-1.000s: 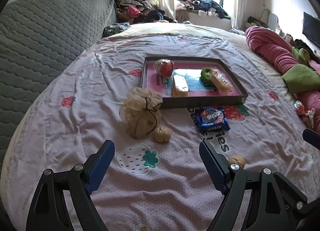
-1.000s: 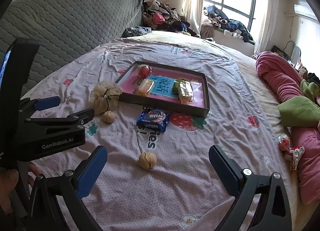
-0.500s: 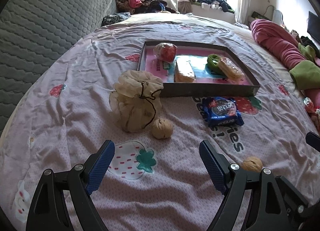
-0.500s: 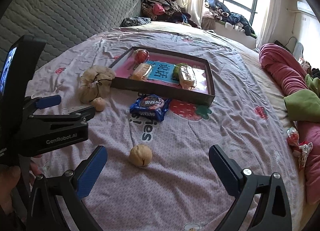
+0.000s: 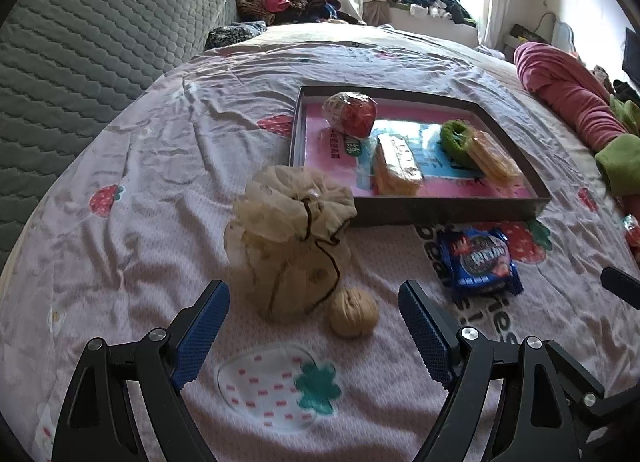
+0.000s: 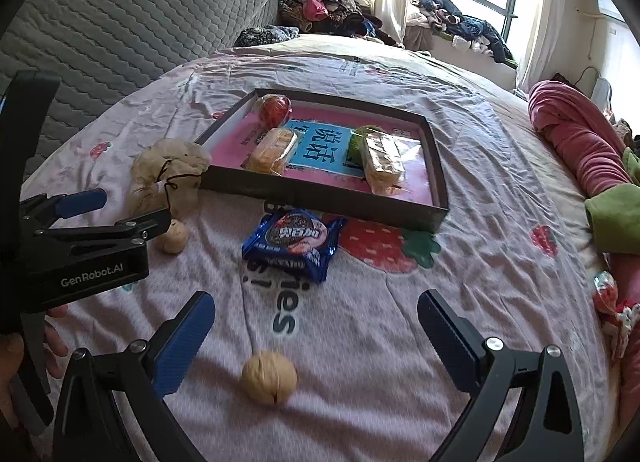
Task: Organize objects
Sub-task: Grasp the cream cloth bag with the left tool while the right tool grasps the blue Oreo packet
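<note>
Pink bedsheet with strawberry prints covers the bed, and a grey quilted headboard stands at the far left. On the sheet, from left to right, a beige drawstring pouch stands just beside the near left corner of the dark tray, with one walnut touching or almost touching its base. The left hand-held gripper is spread wide and holds nothing; this walnut lies between its blue pads, nearer to the right one. To the right, a blue cookie packet lies on the sheet just in front of the tray. Inside the tray are a red wrapped ball, two wrapped cakes and a green object. The right hand-held gripper is also spread and empty, with a second walnut lying between its fingers. A pink blanket is at the right edge.
</note>
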Available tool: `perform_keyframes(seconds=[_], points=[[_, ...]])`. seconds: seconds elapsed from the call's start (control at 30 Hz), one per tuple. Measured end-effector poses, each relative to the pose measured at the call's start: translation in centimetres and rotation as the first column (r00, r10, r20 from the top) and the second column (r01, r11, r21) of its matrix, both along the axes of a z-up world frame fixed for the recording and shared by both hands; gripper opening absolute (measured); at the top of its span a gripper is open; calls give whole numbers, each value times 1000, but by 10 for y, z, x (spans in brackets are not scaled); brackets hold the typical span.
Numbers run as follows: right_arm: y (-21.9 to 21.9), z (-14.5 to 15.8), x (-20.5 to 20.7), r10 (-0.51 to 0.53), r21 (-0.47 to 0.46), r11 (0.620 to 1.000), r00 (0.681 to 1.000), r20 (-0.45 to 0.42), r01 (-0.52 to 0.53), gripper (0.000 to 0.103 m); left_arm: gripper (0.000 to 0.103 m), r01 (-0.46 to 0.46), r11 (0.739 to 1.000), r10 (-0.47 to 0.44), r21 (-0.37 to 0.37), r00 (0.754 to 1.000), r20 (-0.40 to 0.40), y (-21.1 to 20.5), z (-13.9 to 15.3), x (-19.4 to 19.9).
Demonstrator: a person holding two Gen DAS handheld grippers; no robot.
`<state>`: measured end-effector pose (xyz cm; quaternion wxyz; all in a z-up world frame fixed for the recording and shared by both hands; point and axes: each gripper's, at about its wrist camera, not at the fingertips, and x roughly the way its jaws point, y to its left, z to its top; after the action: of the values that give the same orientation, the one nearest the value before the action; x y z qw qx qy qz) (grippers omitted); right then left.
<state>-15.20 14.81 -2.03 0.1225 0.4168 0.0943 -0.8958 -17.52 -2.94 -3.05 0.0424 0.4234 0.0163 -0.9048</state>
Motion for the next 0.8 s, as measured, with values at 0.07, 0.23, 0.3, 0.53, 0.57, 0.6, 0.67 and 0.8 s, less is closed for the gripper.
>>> perform_keyframes(seconds=[0.07,0.23,0.3,0.53,0.57,0.6,0.67,0.8], points=[[-1,-3,-7,-3,-8,1000,1000,10,3,102,87,0,1000,0,0,1000,4,-2,-2,-7],[-9,-14,-26,-7,-7,1000,999,34,8,102,87,2,1000,-2,1,1000,14,-8,-7,-22],[-11,-17,-31,-7,-11,1000,999,39,8,102,87,4,1000,-4,1,1000,15,-10,-9,-27],[-20,-27,-48,-8,-6,1000,998,67,9,102,87,-1,1000,1,5,1000,24,-14,-16,-42],[-21,-28,-50,-8,-7,1000,998,68,8,102,87,0,1000,-1,5,1000,30,-15,-18,-45],[-21,-29,-52,-8,-7,1000,998,68,9,102,87,0,1000,0,6,999,33,-15,-20,-47],[-22,-30,-54,-10,-4,1000,998,69,10,102,87,4,1000,-4,8,999,33,-16,-22,-49],[-25,-36,-64,-9,13,1000,996,86,8,102,87,7,1000,-8,12,999,41,-18,-26,-54]])
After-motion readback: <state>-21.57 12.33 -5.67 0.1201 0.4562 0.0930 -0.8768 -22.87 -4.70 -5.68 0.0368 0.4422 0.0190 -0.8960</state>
